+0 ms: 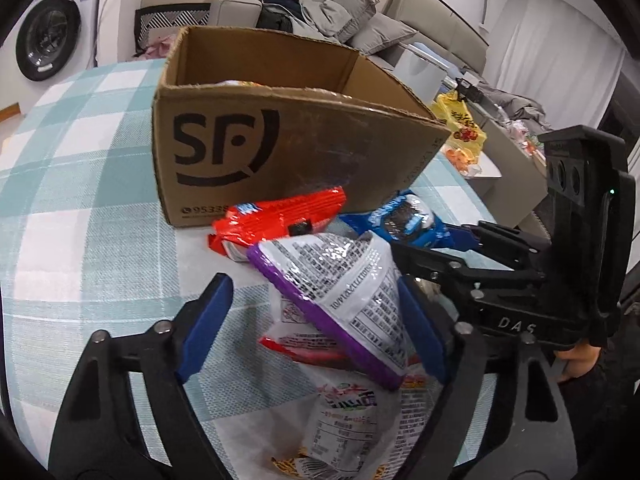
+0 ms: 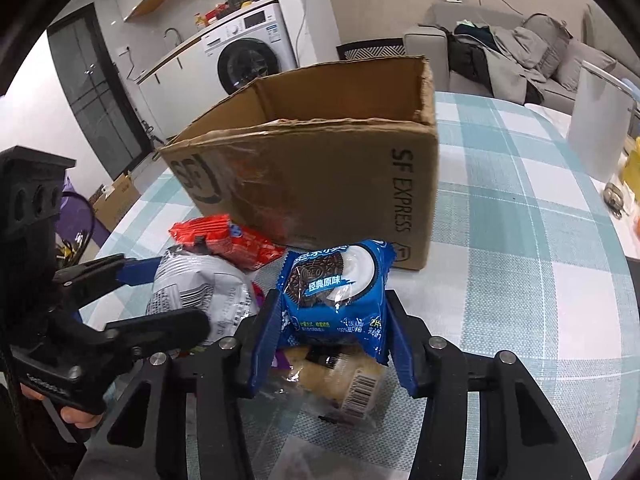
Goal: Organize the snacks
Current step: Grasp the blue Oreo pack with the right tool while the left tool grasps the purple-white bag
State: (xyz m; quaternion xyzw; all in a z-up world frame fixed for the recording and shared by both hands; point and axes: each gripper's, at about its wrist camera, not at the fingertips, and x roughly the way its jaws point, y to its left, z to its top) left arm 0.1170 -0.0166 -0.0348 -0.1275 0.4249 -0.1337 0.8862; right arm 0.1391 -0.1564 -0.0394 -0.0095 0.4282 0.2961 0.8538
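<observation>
With my right gripper (image 2: 332, 344) clamped on the blue cookie pack (image 2: 334, 292) and my left gripper (image 1: 312, 320) part-open around the purple-edged bag (image 1: 344, 292), I'd squeeze left firmly, then lift both clear over the cardboard box (image 1: 288, 148) rim.

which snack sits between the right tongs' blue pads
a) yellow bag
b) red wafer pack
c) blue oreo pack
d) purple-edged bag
c: in the right wrist view the right tongs have both blue pads pressed against the sides of the blue oreo pack, in front of the cardboard box.
</observation>
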